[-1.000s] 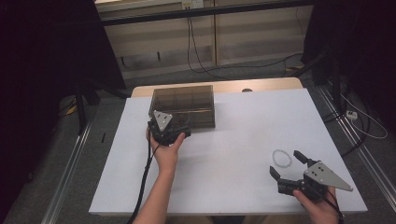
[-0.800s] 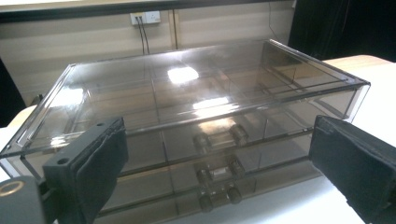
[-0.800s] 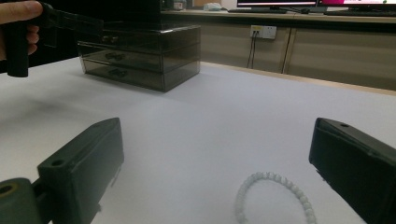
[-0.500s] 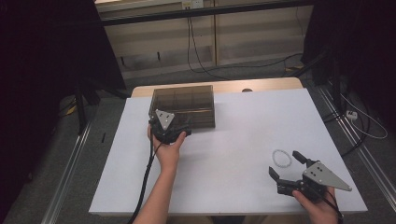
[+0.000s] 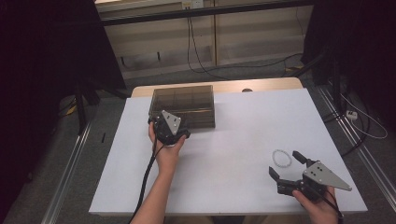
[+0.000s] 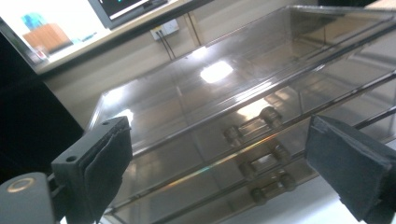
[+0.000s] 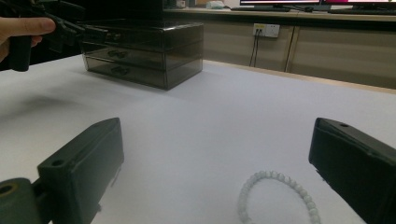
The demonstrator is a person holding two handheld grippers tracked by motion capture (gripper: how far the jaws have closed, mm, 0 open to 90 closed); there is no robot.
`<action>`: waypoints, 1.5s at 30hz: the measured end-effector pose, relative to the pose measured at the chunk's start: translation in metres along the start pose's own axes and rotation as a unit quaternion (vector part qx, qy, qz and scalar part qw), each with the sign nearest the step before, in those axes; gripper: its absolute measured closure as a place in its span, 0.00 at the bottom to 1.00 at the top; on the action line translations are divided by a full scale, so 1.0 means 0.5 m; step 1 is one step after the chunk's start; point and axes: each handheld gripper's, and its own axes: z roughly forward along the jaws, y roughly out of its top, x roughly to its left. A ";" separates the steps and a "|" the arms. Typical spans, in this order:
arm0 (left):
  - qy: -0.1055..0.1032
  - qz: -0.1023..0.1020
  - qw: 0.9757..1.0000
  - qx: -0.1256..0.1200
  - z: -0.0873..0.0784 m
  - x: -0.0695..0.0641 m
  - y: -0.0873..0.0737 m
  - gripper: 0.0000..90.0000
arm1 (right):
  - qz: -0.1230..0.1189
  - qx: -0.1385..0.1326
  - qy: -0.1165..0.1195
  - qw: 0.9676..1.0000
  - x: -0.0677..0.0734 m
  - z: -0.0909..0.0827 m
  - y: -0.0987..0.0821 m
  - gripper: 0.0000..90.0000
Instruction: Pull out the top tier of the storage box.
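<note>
Table edges: the white table top (image 5: 233,140) runs wide from left to right; its near edge lies just under both forearms, and a strip of bare wood shows along the far edge behind the drawer box.
Open room: the broad middle of the white top between the two hands is bare; the right half holds just the bracelet and the right gripper near the near-right corner.
Drawer box: a smoky, see-through plastic drawer box (image 5: 183,100) stands at the far-left part of the top, squared to the far edge; its lid is flat and glossy with bright glare, and it shows stacked drawers with small knob handles (image 6: 261,122) on the front.
Bracelet: a ring of small pale, milky beads (image 5: 281,156) lies flat on the white top at the near right, well apart from the drawer box.
Left gripper: the left gripper (image 5: 169,127) is held right at the near front of the drawer box; its own view shows the jaws spread wide on either side of the drawer handles, pads dark and felt-like, clasping nothing.
Right gripper: the right gripper (image 5: 287,169) hovers just near of the bracelet, jaws spread wide, the beads lying between and ahead of the tips; nothing is pinched.
</note>
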 end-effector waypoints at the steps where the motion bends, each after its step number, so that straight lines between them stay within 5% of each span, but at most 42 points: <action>1: 0.001 0.007 1.000 -0.001 0.000 -0.001 0.000 0.09 | 0.000 0.000 0.000 1.000 0.000 0.000 0.000 0.03; 6: 0.010 0.041 0.999 -0.003 0.001 -0.006 -0.002 0.10 | -0.001 0.000 0.001 1.000 0.000 0.000 0.000 0.03; 11: 0.027 0.100 0.995 0.003 0.003 -0.011 -0.005 0.12 | -0.001 -0.001 0.000 1.000 -0.001 0.000 0.000 0.03; 13: 0.030 0.106 0.994 0.002 0.004 -0.012 -0.006 0.13 | -0.001 0.000 0.001 1.000 -0.001 0.000 0.000 0.03; 17: 0.041 0.144 0.989 0.001 0.003 -0.017 -0.007 0.15 | -0.001 0.000 0.000 1.000 -0.001 0.000 0.000 0.03; 19: 0.050 0.172 0.984 0.004 0.003 -0.020 -0.008 0.19 | -0.002 0.001 0.000 1.000 -0.001 0.000 0.000 0.03; 31: 0.059 0.222 0.973 0.010 0.009 -0.029 -0.015 0.26 | -0.005 -0.001 0.000 1.000 -0.002 -0.001 0.001 0.03; 45: 0.066 0.246 0.967 -0.002 0.012 -0.037 -0.017 0.33 | -0.006 -0.001 -0.002 1.000 -0.003 -0.001 0.001 0.03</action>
